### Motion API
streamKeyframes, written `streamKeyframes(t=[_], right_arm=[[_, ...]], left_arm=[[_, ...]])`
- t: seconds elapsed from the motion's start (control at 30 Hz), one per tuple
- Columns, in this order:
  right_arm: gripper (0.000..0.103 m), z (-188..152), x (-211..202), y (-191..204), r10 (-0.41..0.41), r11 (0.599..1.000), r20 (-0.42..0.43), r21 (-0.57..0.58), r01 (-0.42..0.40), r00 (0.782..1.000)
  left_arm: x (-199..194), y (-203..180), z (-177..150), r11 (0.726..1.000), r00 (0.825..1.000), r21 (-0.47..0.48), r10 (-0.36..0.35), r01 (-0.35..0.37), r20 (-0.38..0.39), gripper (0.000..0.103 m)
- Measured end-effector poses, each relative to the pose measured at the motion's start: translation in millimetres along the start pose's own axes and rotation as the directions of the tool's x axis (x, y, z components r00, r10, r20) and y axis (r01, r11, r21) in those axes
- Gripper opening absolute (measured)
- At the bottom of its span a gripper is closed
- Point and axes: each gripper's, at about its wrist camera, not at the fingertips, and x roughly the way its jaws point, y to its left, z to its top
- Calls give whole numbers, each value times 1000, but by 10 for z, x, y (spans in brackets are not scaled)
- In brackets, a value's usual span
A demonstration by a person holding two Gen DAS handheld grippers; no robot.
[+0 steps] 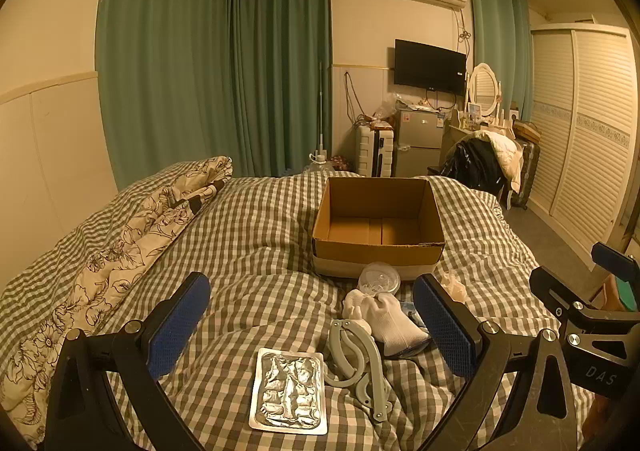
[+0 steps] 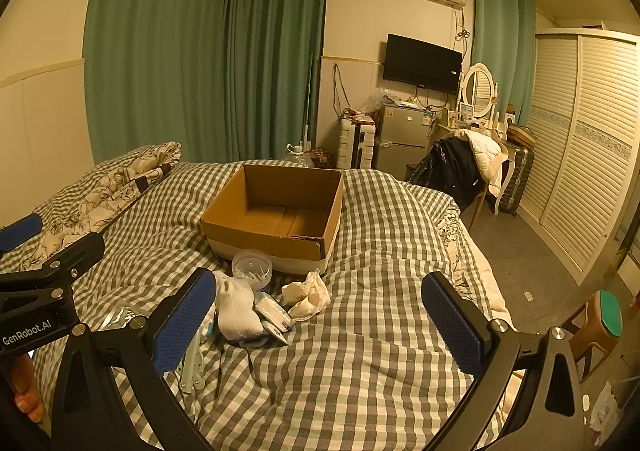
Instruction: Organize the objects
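Left gripper spread wide, nothing between pads, above checked duvet. Right gripper likewise wide apart, holding nothing. Open cardboard box at 12 o'clock. Foil blister pack at 6 o'clock, grey folding hanger just beside it at 3. White sock and clear round container clustered before box. Cream crumpled cloth near box corner.

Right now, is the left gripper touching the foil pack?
Apart. In the left wrist view the open left gripper hovers, and the foil pack lies on the bedspread between its fingers, clear of both.
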Motion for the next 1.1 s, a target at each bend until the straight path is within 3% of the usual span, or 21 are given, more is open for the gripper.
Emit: streamKeyframes(t=[1.1], right_arm=[[103, 4, -18, 72, 16, 1000, 3, -22, -16, 1000]], left_arm=[[12, 50, 9, 1000, 1000, 15, 4, -4, -8, 103]])
